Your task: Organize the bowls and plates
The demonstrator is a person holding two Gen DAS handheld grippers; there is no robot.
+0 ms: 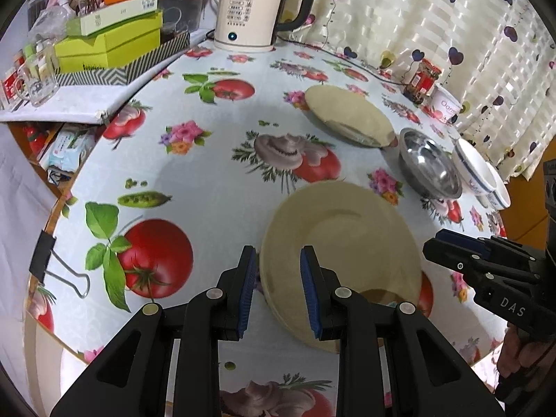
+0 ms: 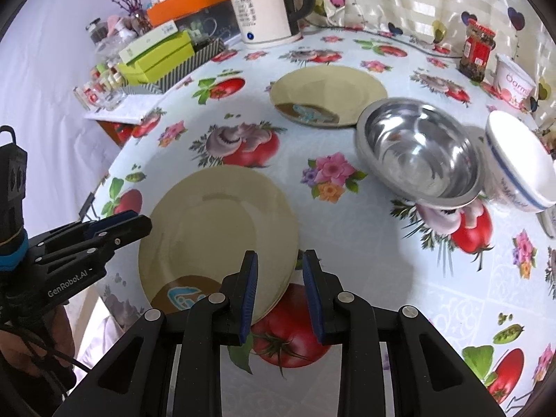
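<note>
A cream plate with a brown and blue motif lies on the tablecloth near the front edge. My left gripper hovers over its left rim, which shows in the narrow gap between the blue pads, untouched. My right gripper hangs the same way over the right rim, pads apart. Each gripper shows in the other's view, the left gripper and the right gripper. Farther back are a second cream plate, a steel bowl and a white blue-banded bowl.
A white kettle stands at the back. Stacked green boxes and glassware crowd the back left. A red-labelled jar and a yoghurt tub stand by the curtain. A binder clip grips the table's left edge.
</note>
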